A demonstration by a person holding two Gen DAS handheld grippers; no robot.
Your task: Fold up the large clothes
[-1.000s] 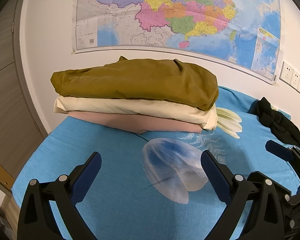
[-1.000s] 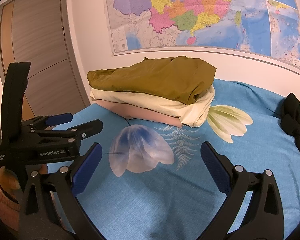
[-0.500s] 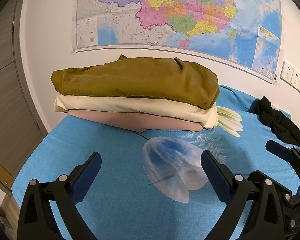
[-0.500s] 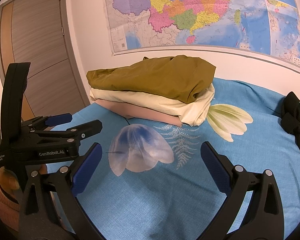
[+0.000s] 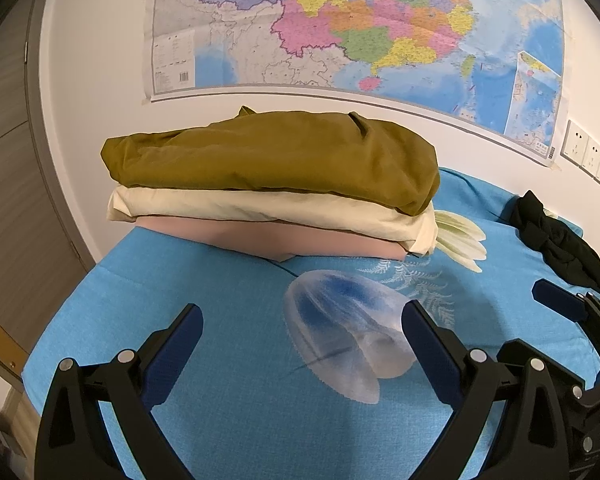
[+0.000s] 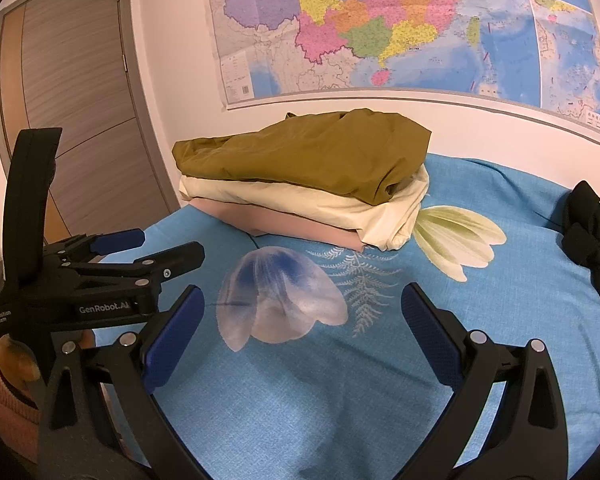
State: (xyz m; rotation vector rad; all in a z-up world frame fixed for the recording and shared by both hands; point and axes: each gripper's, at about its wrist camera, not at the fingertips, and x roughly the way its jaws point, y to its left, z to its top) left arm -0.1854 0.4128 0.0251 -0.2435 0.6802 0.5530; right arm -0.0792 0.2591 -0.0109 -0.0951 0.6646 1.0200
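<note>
Left gripper (image 5: 302, 332): fingers (image 5: 176, 348) spread wide, released, holding nothing. They hang above the blue bedspread (image 5: 236, 412) near the bed's front edge, with no contact visible. The gripper body also shows at the left of the right wrist view (image 6: 112, 248).

Right gripper (image 6: 302, 322): fingers (image 6: 430, 336) spread wide, released, holding nothing. They hang above the bedspread (image 6: 380, 400), apart from the cloth. One blue finger pad of this gripper shows at the right edge of the left wrist view (image 5: 556, 300).

Folded clothes: a stack of three lies toward the bed's far-left corner, close to the wall. Top layer: olive garment (image 5: 276, 160) (image 6: 300, 152). Middle layer: cream garment (image 5: 260, 208) (image 6: 312, 204). Bottom layer: pink garment (image 5: 260, 238) (image 6: 292, 224), resting on the bedspread. Both grippers are well apart from the stack.

Unfolded item: a black garment (image 5: 556, 240) (image 6: 592, 236) lies crumpled at the bed's right edge, untouched by either gripper.

Background: a wall map (image 5: 340, 28) hangs above the stack; a wooden door (image 6: 72, 92) stands to the left.
</note>
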